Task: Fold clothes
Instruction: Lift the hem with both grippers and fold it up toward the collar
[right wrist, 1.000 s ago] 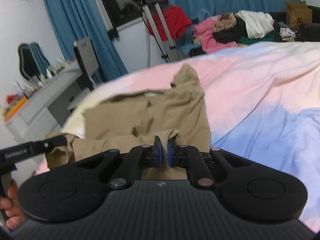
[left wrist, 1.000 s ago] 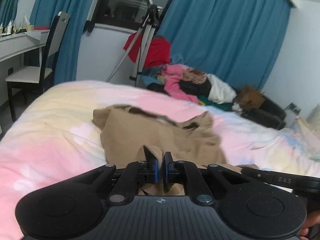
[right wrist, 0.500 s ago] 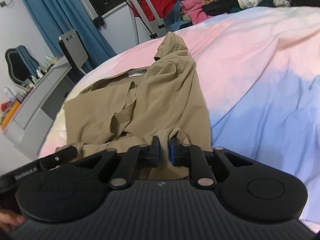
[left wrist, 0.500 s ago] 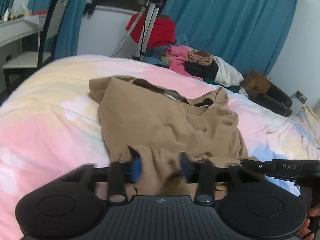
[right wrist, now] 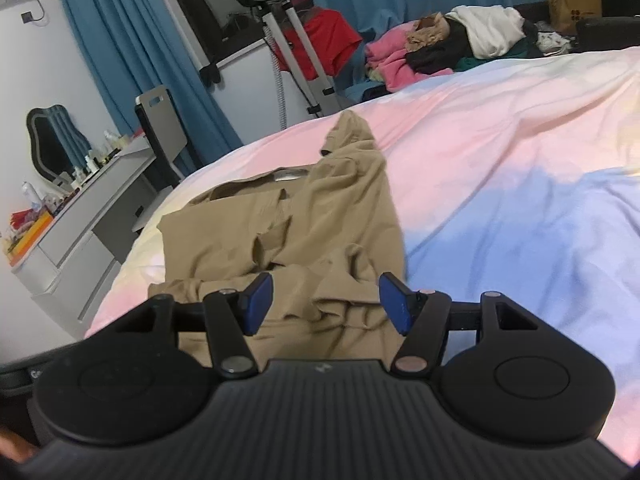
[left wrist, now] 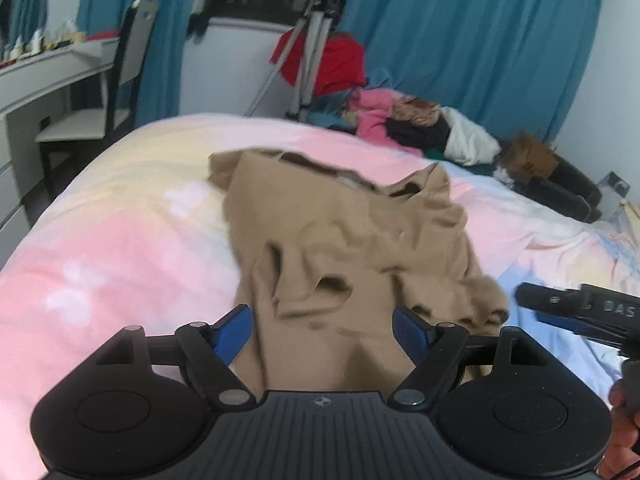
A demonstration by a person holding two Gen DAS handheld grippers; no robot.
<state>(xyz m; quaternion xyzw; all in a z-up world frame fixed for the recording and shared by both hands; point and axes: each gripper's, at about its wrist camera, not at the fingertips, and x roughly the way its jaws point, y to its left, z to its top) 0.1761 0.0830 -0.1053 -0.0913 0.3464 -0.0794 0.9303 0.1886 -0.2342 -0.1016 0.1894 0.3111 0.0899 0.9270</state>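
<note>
The left gripper point(left wrist: 322, 330) has its jaws opening, blue pads apart, with the tan garment point(left wrist: 344, 240) lying loose between them, unpinched. The right gripper point(right wrist: 326, 300) is likewise opening over the same crumpled hem. From there the garment stretches toward twelve o'clock across the pastel bedspread point(right wrist: 500, 152). At one o'clock, beyond the bed, sits a clothes pile point(right wrist: 448, 46) and a brown paper bag point(right wrist: 572, 0), contents unseen.

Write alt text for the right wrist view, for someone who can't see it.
A crumpled tan garment lies on a bed with a pink and blue cover; the right tool sits over its near edge, jaws opening, blue pads clear of the cloth between them. Behind are blue curtains, a tripod, a clothes pile and a desk.
</note>
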